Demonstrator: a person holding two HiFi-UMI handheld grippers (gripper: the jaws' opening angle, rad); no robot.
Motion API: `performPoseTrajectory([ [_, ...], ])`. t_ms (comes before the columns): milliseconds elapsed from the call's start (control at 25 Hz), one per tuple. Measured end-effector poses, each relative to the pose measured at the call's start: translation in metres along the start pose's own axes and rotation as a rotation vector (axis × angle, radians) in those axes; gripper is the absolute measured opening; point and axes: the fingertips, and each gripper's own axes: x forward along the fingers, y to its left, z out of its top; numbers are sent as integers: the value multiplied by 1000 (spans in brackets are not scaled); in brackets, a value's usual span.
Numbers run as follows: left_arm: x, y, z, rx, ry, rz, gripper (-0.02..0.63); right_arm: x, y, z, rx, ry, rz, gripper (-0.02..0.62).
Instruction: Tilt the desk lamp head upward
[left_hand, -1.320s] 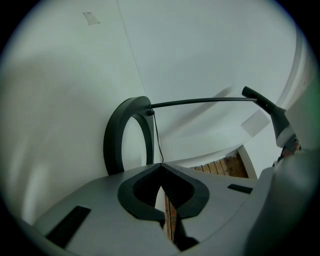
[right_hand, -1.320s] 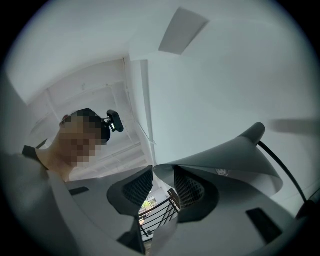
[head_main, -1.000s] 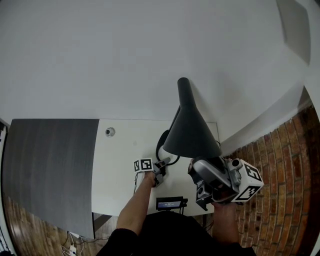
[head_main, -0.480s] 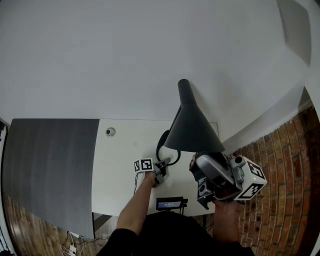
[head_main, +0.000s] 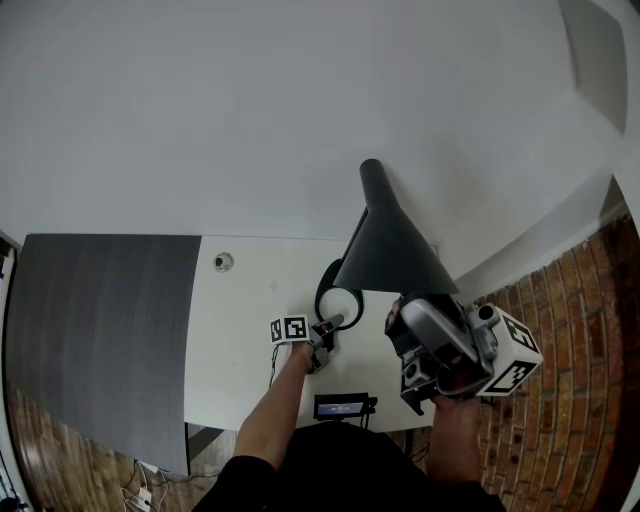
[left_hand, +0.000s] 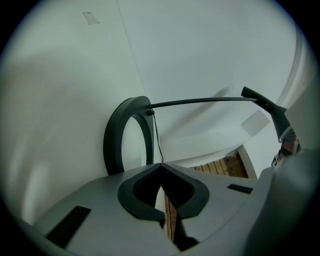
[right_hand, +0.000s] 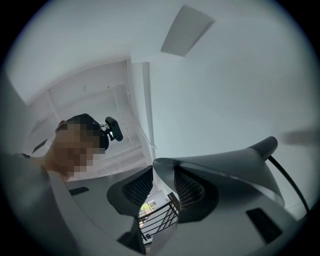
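Right hand-held gripper (right_hand: 161, 171): jaws clamped on the rim of the lamp head (right_hand: 235, 160). Left hand-held gripper (left_hand: 161, 166): jaws together, empty, just before the lamp's ring base (left_hand: 111, 142) on the desk (head_main: 250, 320).

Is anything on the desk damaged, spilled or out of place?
Nothing stands out. The lamp's ring base lies on the desk, and its head is tilted only because the right gripper holds its rim.
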Motion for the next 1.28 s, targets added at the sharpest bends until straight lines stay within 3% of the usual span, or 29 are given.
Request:
performPoseTrajectory([
  [920, 0, 0, -1, 5, 6, 4, 11, 9, 2, 11, 21, 2, -12, 120],
  [1280, -2, -1, -1, 4, 4, 5, 11, 6, 19, 2, -158, 16, -53, 120],
])
